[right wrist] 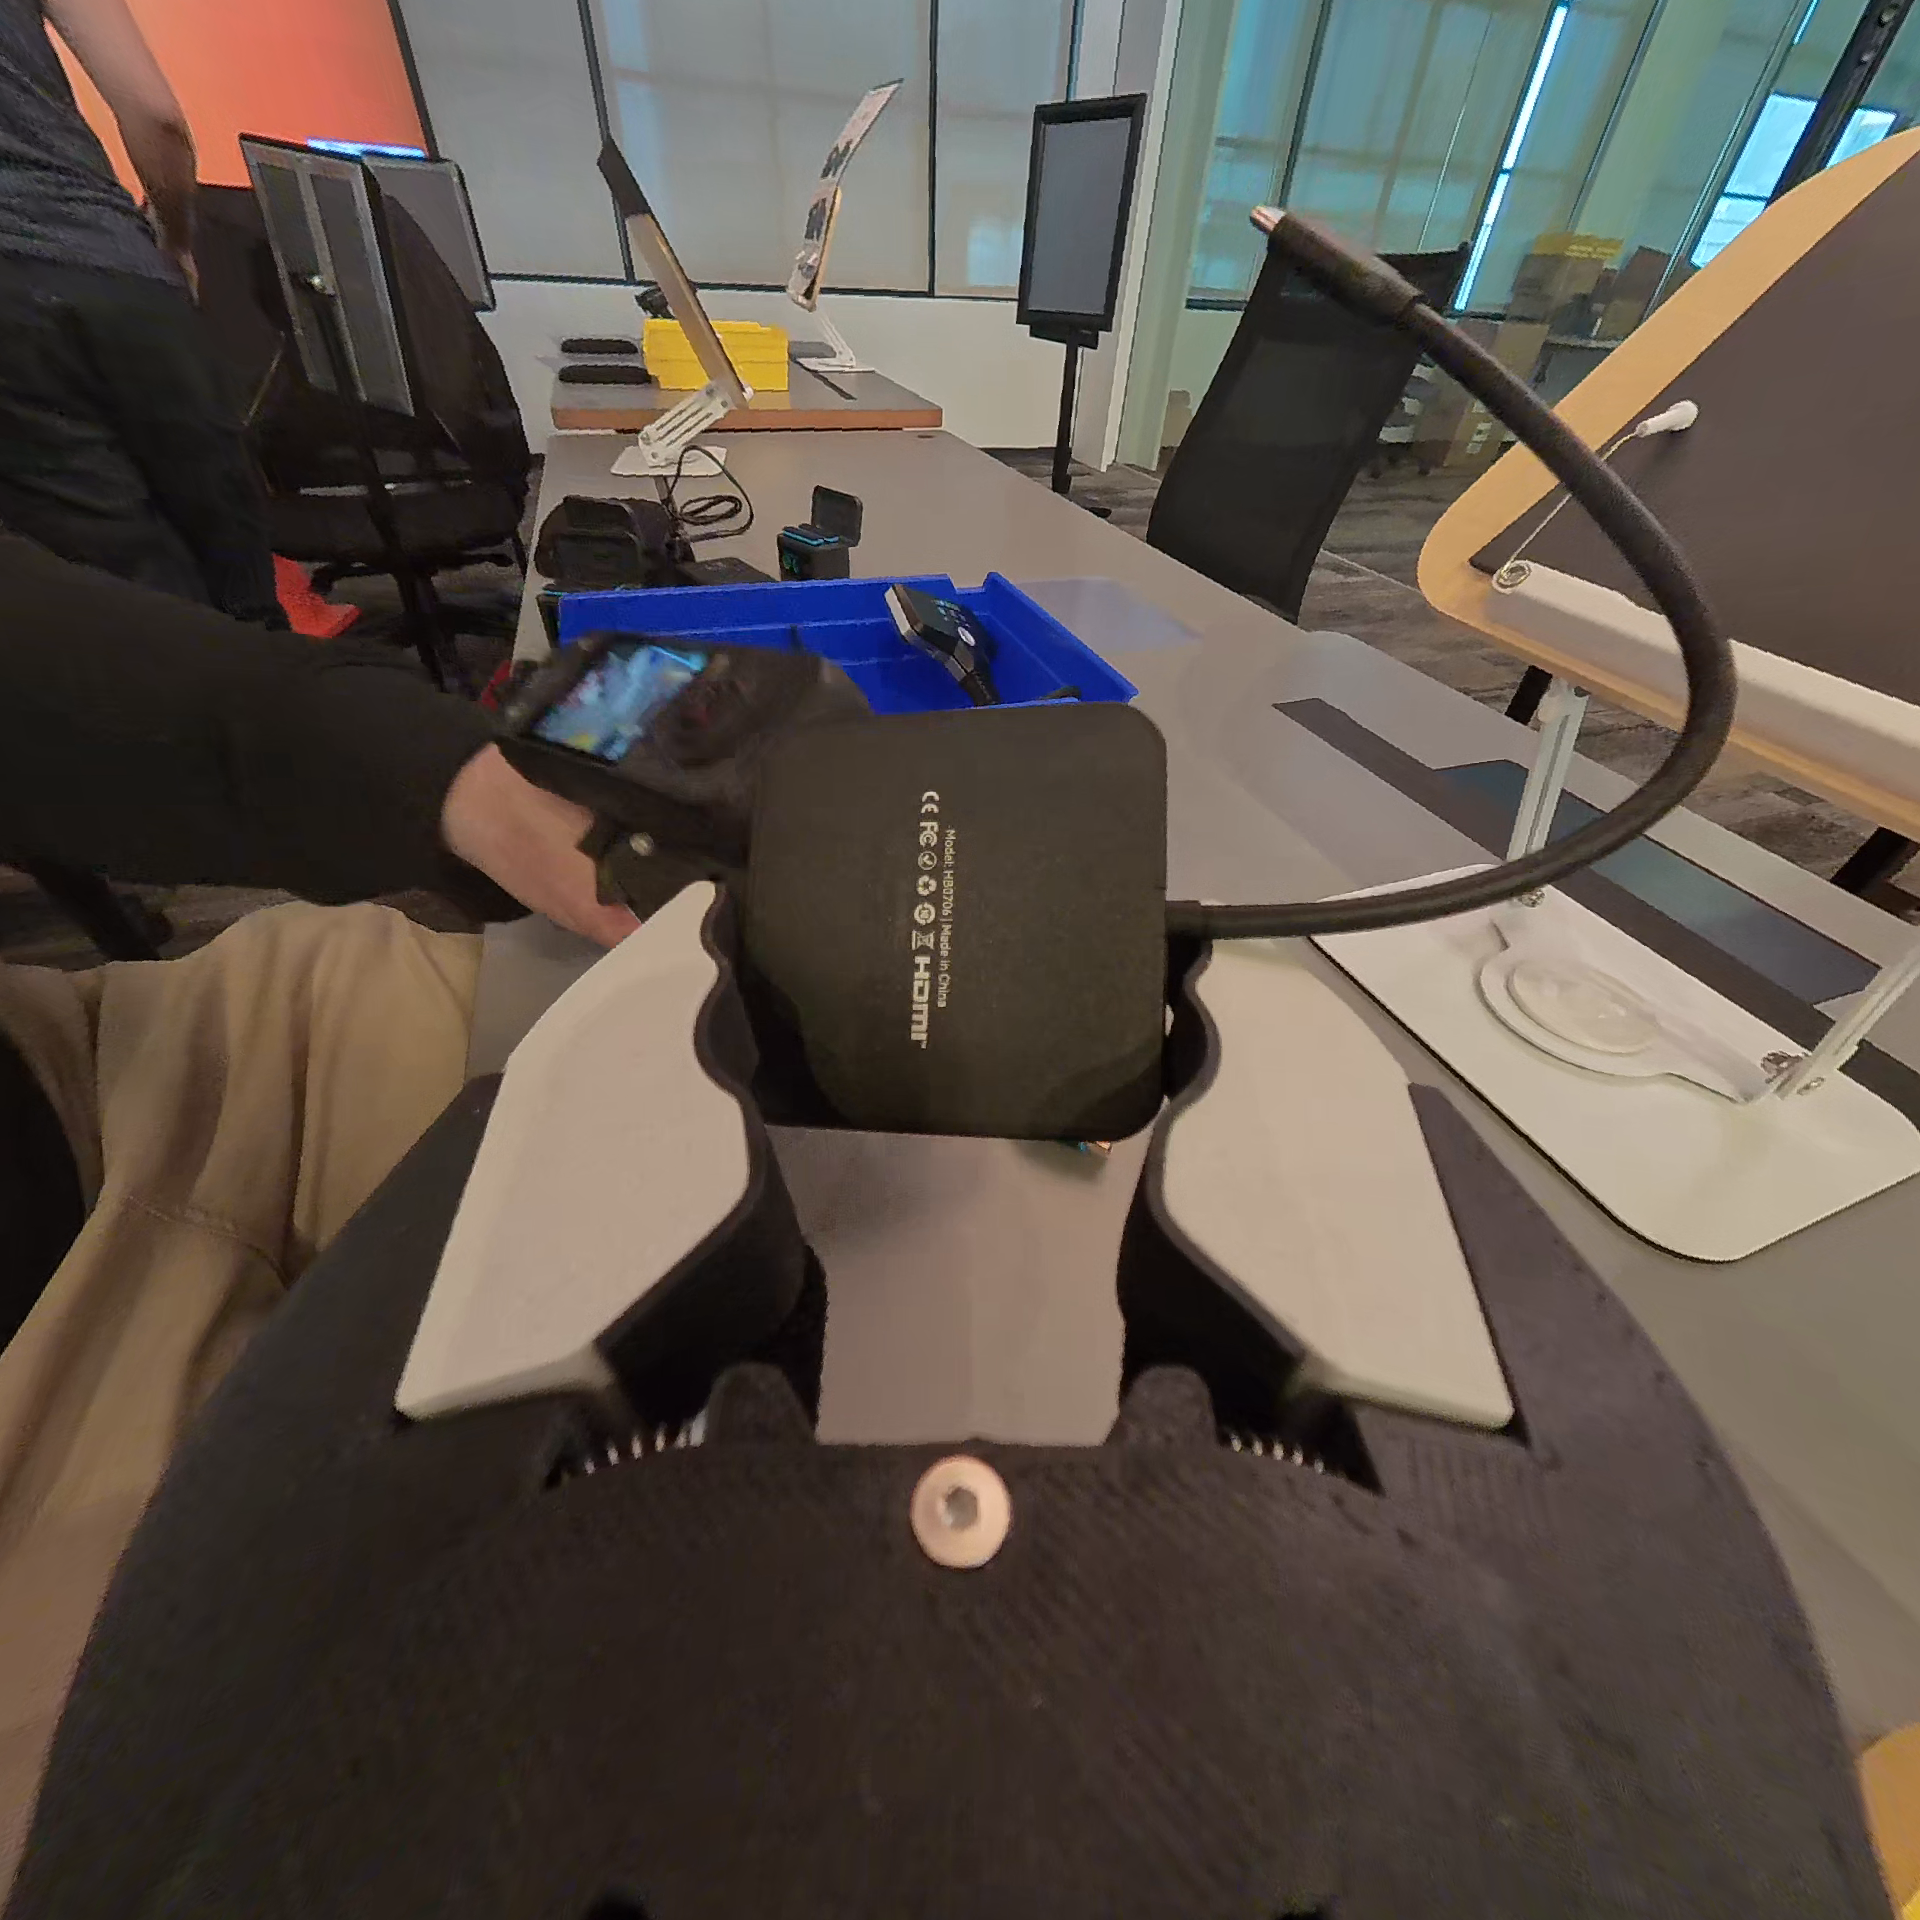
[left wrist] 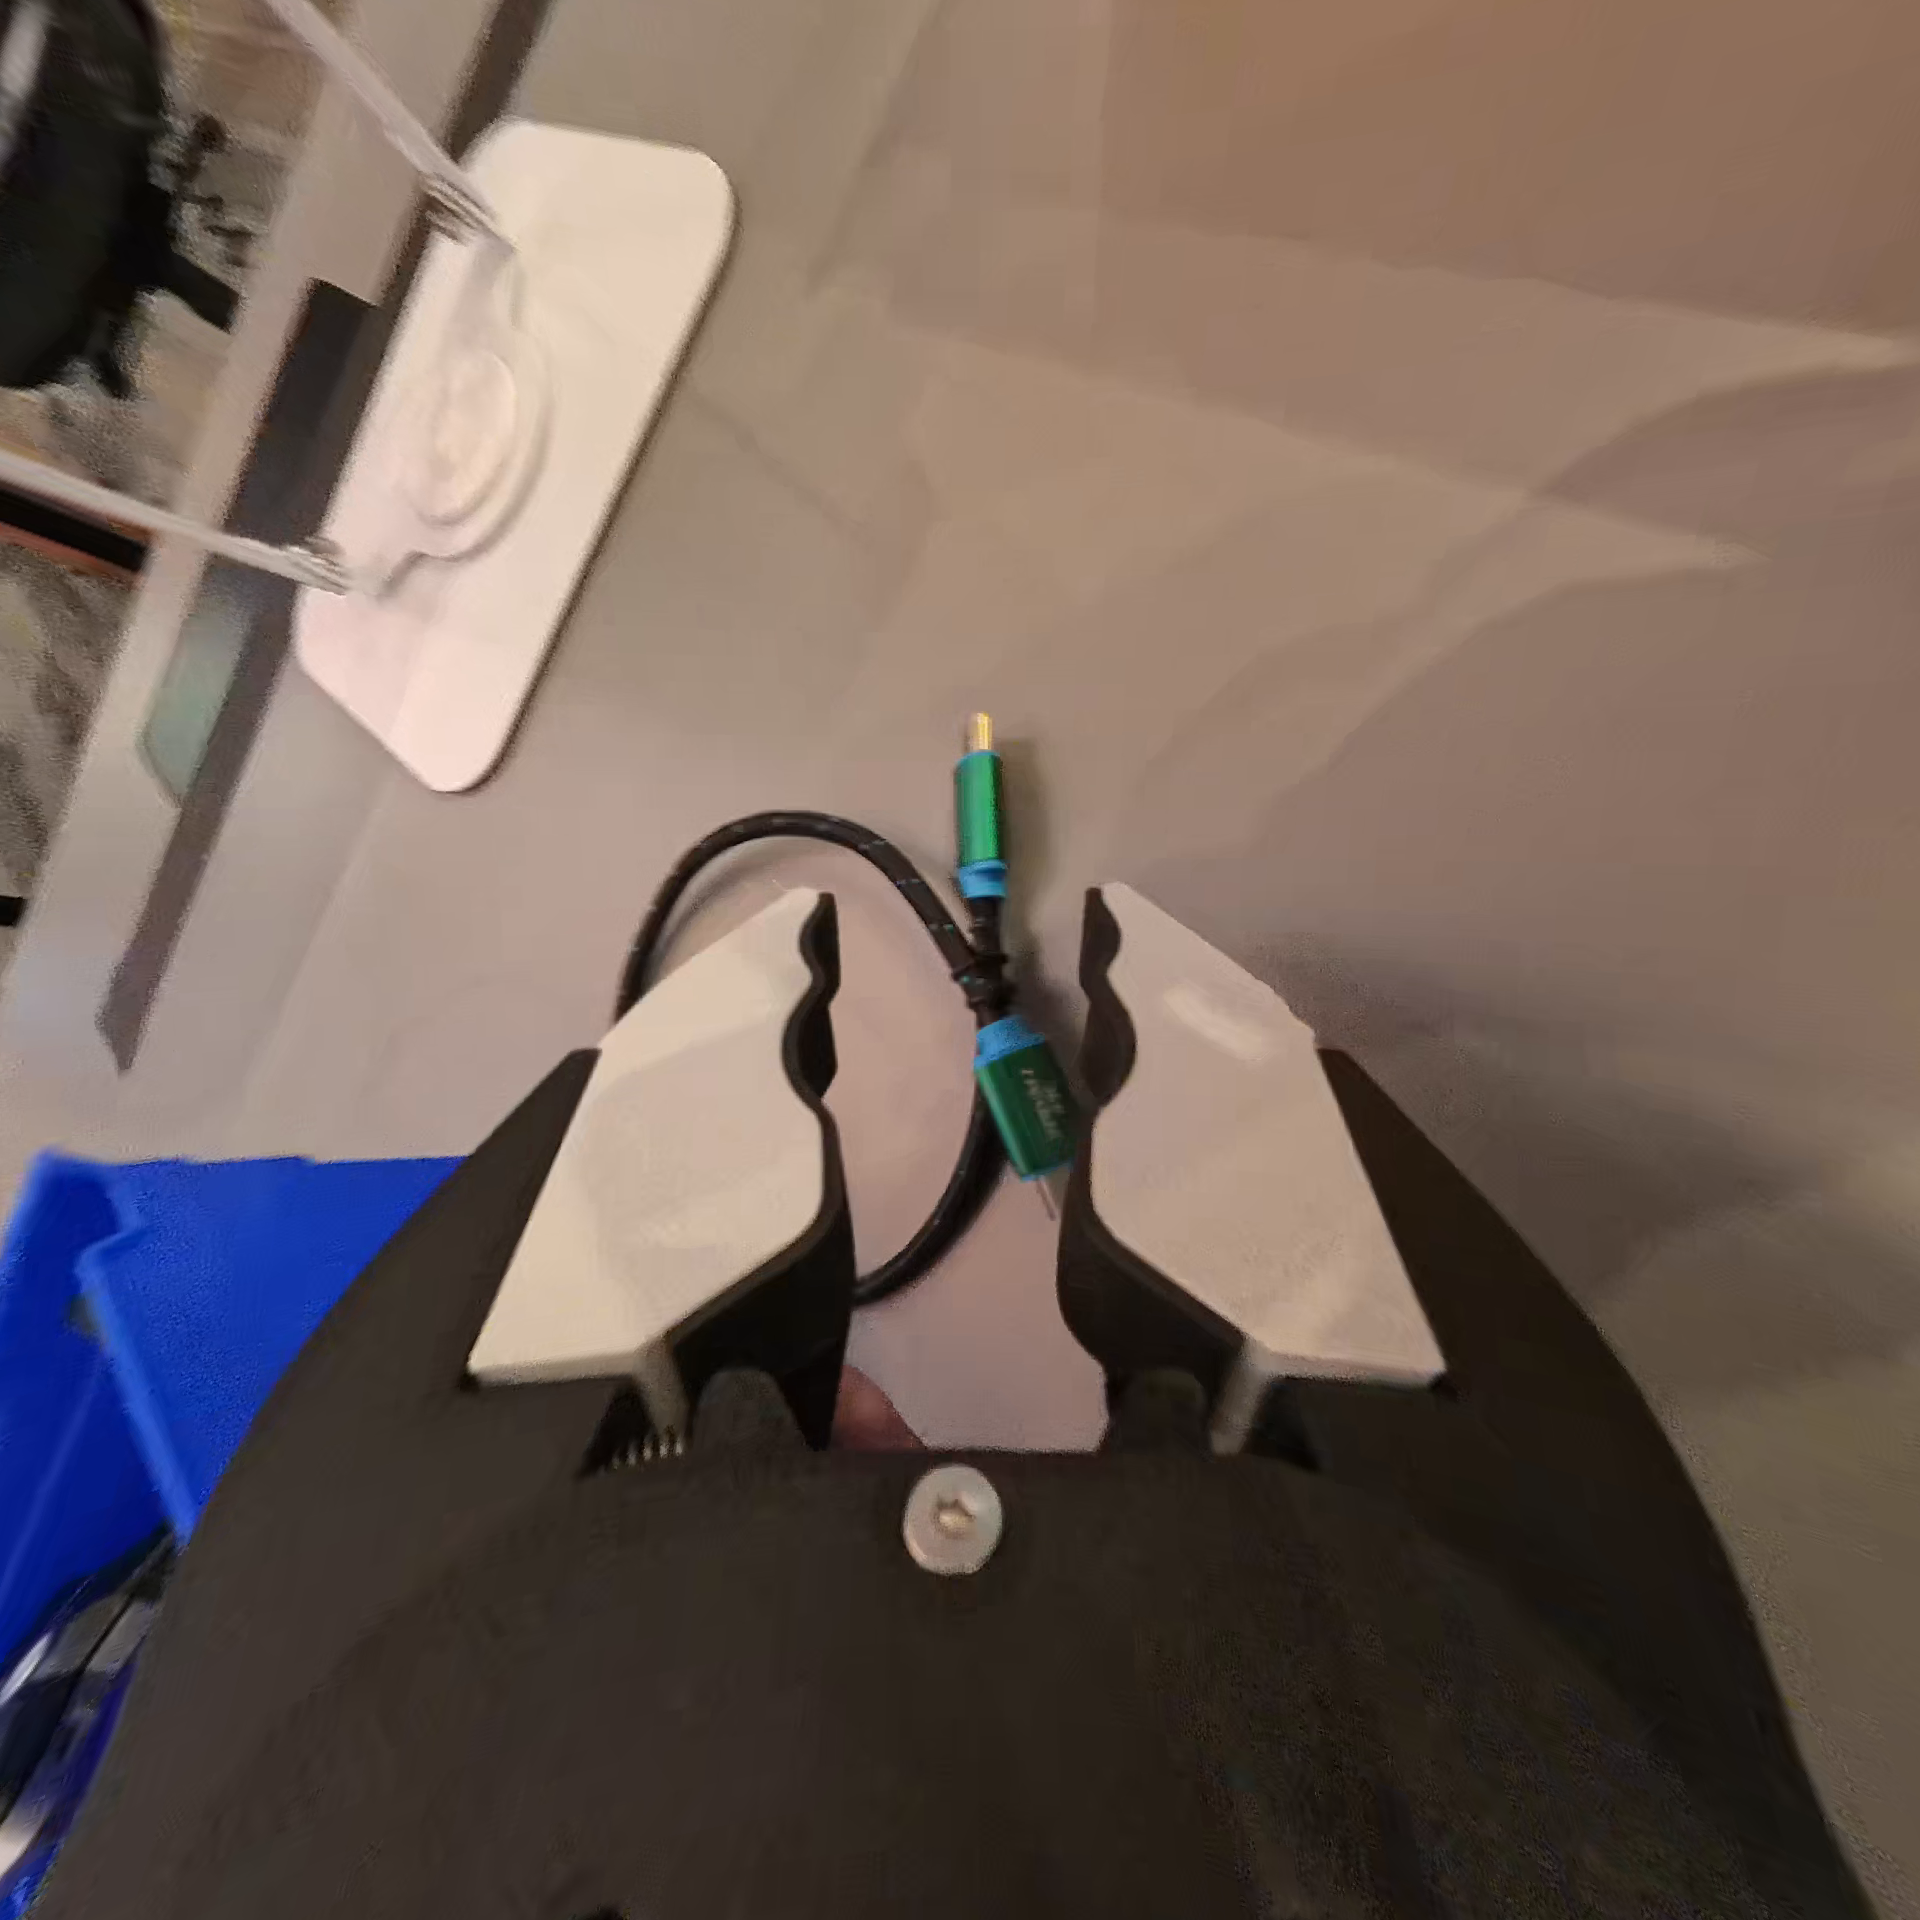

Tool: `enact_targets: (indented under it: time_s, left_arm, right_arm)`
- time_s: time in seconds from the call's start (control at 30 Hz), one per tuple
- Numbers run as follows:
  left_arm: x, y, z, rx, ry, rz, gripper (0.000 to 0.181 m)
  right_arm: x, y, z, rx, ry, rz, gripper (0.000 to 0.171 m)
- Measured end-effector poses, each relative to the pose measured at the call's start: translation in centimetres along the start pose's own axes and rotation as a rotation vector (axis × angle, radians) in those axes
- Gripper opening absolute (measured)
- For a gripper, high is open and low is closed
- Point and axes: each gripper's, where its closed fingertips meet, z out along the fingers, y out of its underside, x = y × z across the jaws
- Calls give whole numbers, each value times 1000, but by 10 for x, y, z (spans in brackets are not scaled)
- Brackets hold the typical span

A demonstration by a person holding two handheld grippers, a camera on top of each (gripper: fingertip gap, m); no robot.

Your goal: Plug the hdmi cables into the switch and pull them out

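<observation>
A short black braided HDMI cable with two green-and-blue plugs lies looped on the grey table. One plug points away, the other lies between my fingers. My left gripper is open and hovers over the cable, touching nothing. My right gripper is shut on the black square switch, held above the table with its underside facing the camera. The switch's own black cable arcs up to the right, its plug end free in the air. The left gripper body shows behind the switch, held in a hand.
A blue bin holding a black device stands on the table behind the switch. A white stand base with a clear bracket sits to the right. Other desks, monitors, a chair and a person fill the background. Left tips to right tips: about 15 cm. The white stand base is about 25 cm from my left fingertips. It turns up in the right wrist view as well.
</observation>
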Motion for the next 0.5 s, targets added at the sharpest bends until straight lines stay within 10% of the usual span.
enact_targets:
  time_s: [0.5]
  left_arm:
    - [-6, 13, 54, -95, 67, -54, 12]
  right_arm:
    - [1, -2, -2, 17, -4, 13, 76]
